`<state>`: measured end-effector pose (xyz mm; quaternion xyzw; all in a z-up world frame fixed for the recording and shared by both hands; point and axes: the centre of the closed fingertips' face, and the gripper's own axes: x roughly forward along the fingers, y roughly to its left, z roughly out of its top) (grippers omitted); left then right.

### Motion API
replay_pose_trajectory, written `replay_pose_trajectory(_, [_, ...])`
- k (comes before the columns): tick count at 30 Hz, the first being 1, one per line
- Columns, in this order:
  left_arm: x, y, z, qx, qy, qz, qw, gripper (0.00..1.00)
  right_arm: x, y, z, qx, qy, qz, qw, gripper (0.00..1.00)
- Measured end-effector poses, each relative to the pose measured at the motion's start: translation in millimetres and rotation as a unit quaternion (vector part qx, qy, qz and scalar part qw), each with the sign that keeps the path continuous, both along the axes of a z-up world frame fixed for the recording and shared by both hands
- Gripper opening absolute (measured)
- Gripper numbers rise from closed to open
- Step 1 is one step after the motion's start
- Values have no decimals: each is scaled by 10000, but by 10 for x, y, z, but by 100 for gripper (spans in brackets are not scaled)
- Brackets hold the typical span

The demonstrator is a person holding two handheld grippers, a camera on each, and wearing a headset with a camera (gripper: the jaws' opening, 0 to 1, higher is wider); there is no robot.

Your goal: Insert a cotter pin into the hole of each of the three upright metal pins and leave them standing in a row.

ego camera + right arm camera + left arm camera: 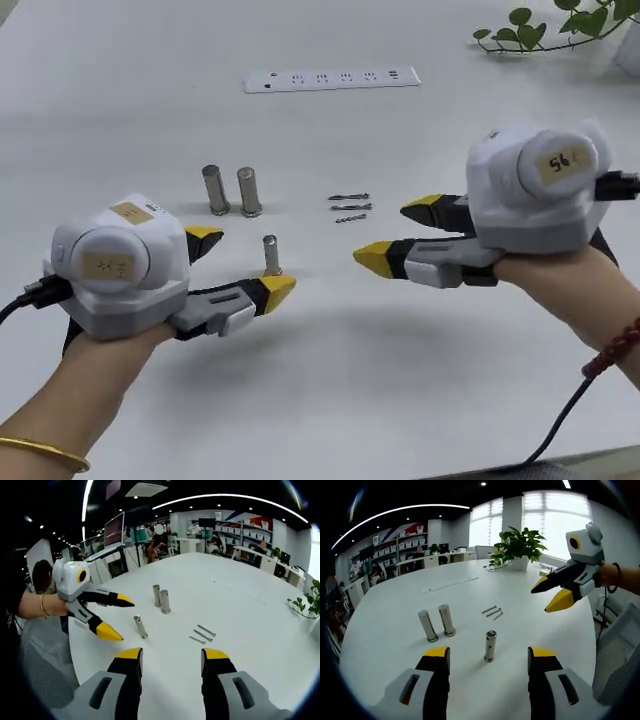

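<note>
Three metal pins stand upright on the white table: two side by side [215, 189] [249, 191] and a smaller one [270, 254] in front of them. Three cotter pins [350, 207] lie in a short stack to their right. My left gripper [240, 262] is open with the small pin [490, 645] just ahead of its jaws, not touching. My right gripper [400, 235] is open too, hovering just below and to the right of the cotter pins [203, 633]. Nothing is held.
A white power strip [332, 78] lies at the far side of the table. A potted plant's leaves [545, 25] reach in at the far right. The table's near edge [560, 462] is close to my right forearm.
</note>
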<state>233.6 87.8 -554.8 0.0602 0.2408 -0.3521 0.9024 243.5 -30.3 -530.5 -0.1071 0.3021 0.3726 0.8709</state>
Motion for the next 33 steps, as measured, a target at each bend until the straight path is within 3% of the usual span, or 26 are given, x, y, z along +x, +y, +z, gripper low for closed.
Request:
replay_pose_trajectory(3, [-24, 51, 39, -5, 0, 108, 9999, 68, 37, 7, -20, -277, 83, 222, 9993, 40])
replay_pose_trajectory(5, [-17, 100, 71, 26, -126, 225, 9997, 71, 71, 22, -47, -460, 92, 404, 9981, 39])
replay_pose_trajectory(7, [-30, 131, 59, 89, -81, 284, 9995, 74, 97, 12, -115, -703, 191, 556, 9958, 36])
replay_pose_trajectory(10, [-59, 161, 81, 65, -68, 350, 9993, 77, 148, 48, -157, -790, 252, 697, 9941, 34])
replay_pose_trajectory(12, [-79, 177, 113, 83, -113, 374, 9992, 79, 190, 45, -183, -925, 259, 805, 9921, 32])
replay_pose_trajectory(13, [-87, 190, 133, 87, -143, 392, 9991, 81, 321, 9, -206, -1078, 202, 912, 9898, 29])
replay_pose_trajectory(17, [-110, 227, 166, 134, -203, 415, 9988, 85, 364, -11, -253, -1420, 194, 1088, 9837, 25])
replay_pose_trajectory(20, [-149, 256, 163, 192, -131, 434, 9988, 88, 397, 7, -279, -1467, 226, 1197, 9816, 22])
replay_pose_trajectory(25, [-184, 295, 187, 171, -145, 489, 9986, 90, 526, -2, -351, -1646, 300, 1384, 9761, 21])
replay_pose_trajectory(28, [-185, 336, 177, 249, -175, 554, 9980, 88, 654, -9, -401, -1697, 310, 1467, 9740, 17])
replay_pose_trajectory(33, [-222, 385, 149, 328, -138, 573, 9977, 85, 696, -3, -512, -1827, 410, 1637, 9686, 14])
